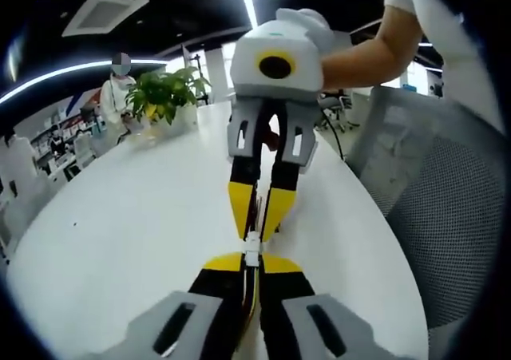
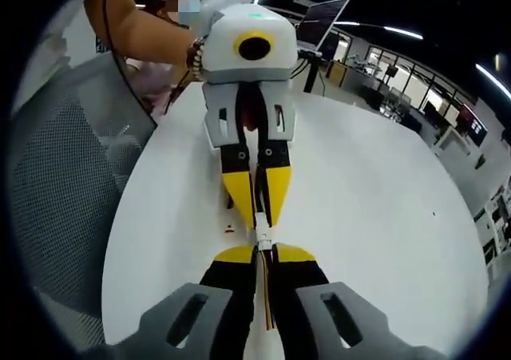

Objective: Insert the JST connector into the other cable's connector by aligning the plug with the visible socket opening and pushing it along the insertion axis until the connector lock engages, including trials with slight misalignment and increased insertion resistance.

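My left gripper [image 1: 251,262] is shut on a cable end, and a small white JST connector [image 1: 252,247] sticks out past its yellow tips. Facing it tip to tip, my right gripper [image 1: 257,229] is shut on the other cable. In the right gripper view, my right gripper [image 2: 263,253] pinches red, yellow and black wires [image 2: 266,296], with the white connector [image 2: 263,239] just beyond its tips. My left gripper [image 2: 259,223] meets it from above. The two connector halves touch in line. I cannot tell how deep one sits in the other.
The round white table [image 1: 144,216] lies under both grippers. A grey mesh chair [image 1: 455,208] stands at its edge. At the far end are a potted plant [image 1: 164,92] and a person in white [image 1: 116,89]. A small red bit [image 2: 230,230] lies on the table [image 2: 383,208].
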Tool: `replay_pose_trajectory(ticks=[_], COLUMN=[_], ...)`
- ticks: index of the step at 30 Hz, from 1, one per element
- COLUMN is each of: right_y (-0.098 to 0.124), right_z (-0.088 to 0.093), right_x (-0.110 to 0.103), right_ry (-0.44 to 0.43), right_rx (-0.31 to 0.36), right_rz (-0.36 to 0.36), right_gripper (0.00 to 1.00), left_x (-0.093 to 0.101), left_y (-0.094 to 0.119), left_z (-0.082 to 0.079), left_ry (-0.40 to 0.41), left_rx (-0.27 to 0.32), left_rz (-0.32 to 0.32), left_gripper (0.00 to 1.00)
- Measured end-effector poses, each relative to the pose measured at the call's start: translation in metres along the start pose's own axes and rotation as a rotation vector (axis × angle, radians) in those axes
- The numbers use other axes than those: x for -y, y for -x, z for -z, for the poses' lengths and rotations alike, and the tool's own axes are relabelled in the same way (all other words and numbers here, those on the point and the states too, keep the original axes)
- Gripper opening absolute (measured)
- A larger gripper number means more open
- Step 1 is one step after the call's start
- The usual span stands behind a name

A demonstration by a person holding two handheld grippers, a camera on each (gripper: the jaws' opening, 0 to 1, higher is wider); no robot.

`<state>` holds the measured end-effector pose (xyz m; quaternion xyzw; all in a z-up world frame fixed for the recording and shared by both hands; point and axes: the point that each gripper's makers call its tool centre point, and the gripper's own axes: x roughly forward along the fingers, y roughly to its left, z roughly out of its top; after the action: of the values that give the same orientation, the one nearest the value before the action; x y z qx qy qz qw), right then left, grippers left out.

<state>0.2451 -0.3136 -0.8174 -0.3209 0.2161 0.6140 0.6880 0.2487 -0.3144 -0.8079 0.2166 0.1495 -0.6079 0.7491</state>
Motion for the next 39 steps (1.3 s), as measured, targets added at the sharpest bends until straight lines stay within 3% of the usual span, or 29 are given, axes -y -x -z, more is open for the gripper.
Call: replay_pose_trajectory(ticks=[20, 39], right_y=[0.0, -0.019], right_z=[0.003, 0.012], right_x=[0.007, 0.063], right_ry=[-0.002, -0.033], right_rx=[0.007, 0.036], right_rz=[0.014, 0.076], right_gripper=[0.04, 0.05], left_x=[-0.007, -0.066], left_y=[-0.003, -0.019], left_z=[-0.001, 0.012], left_ry=[0.007, 0.008], left_rx=[0.003, -0.036], left_rz=[-0.003, -0.045], left_gripper=[0.0, 0.0])
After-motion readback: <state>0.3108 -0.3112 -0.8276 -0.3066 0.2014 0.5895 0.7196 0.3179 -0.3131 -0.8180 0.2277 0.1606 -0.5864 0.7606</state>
